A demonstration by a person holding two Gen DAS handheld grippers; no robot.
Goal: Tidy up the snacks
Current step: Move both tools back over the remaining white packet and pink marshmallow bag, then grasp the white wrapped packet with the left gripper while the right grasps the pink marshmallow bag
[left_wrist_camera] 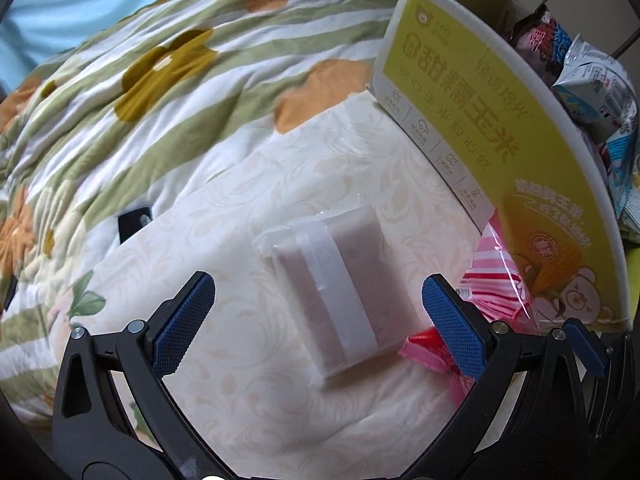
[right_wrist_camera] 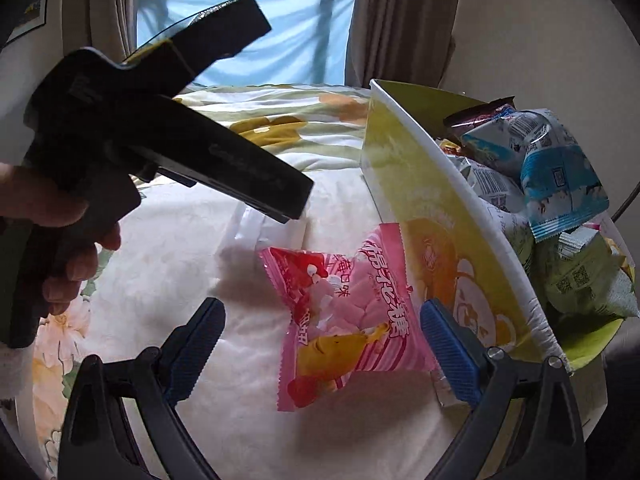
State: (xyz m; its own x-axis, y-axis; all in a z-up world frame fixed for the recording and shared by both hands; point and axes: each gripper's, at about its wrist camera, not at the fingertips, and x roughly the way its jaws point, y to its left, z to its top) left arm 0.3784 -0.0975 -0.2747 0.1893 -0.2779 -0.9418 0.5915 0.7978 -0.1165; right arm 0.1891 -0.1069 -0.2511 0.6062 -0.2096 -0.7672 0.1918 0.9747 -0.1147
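Observation:
A pale rectangular snack pack in clear wrap lies on the cream bed cover, between the open fingers of my left gripper. A pink marshmallow bag lies beside the yellow-green cardboard box; it also shows in the left wrist view. My right gripper is open around the pink bag, its right pad near the box wall. The box holds several snack packets. The left gripper's body hangs above the pale pack and hides most of it in the right wrist view.
A floral striped quilt lies bunched to the left and behind. A light blue sheet hangs below the window, with curtains on both sides. A small black object sits at the quilt's edge.

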